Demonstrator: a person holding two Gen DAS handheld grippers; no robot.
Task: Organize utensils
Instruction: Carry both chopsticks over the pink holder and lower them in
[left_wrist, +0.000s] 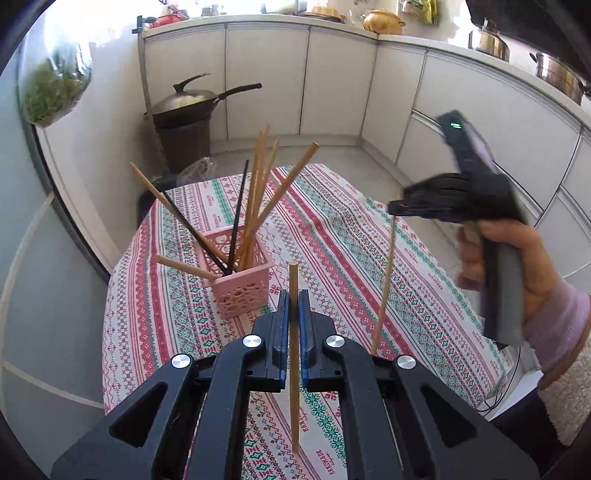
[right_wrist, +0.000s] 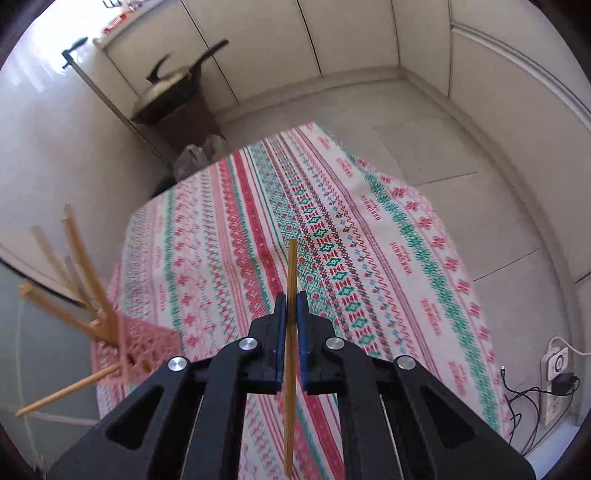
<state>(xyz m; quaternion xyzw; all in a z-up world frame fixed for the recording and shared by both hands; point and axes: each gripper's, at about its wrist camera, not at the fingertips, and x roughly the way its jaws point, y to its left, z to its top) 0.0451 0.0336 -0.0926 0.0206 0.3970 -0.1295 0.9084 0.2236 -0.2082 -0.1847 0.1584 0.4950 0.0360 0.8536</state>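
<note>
Both tongs, left (left_wrist: 294, 295) and right (right_wrist: 291, 297), each clamped on a chopstick (basket (right_wrist: 147, 347) blurred, partly cut off).

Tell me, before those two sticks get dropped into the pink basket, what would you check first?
1. Left gripper shut on its chopstick: ok, the stick sits upright between the fingers.
2. Right gripper shut on its own chopstick: ok.
3. Pink basket standing upright on the tablecloth: ok.
4. Room left in the basket: cannot tell; many wooden chopsticks and black chopsticks already fan out of it.
5. Grippers apart from each other: ok, the right one is off to the side in the left wrist view.
6. Path for the right stick: cannot tell, the right wrist view is blurred.
</note>
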